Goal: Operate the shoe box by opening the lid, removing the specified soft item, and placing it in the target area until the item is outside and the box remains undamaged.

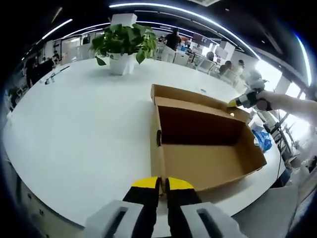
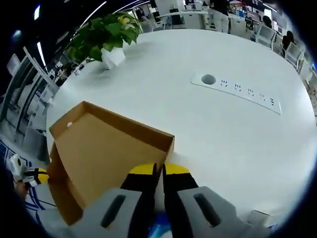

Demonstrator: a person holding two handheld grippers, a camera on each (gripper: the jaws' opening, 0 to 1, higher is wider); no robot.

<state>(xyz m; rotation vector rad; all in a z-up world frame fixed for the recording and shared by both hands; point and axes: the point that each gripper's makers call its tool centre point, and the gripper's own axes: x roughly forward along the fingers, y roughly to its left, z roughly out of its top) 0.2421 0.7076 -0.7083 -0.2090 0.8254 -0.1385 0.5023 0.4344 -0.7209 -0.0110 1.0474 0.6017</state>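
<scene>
Shoe box (image 1: 205, 144) lies open on the white table (image 1: 84, 134), its long axis running away from our closed left gripper (image 1: 162, 184) at its near end, while our right gripper (image 2: 159, 171), jaws shut, touches the raised lid (image 2: 101, 148).

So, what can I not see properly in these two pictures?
- Right gripper view: the raised lid hides the inside of the shoe box.
- Left gripper view: a blue thing lies behind the box wall, half hidden and blurred, so it is unclear what it is.
- Left gripper view: the right gripper at the lid corner is too small to tell whether it grips.
</scene>
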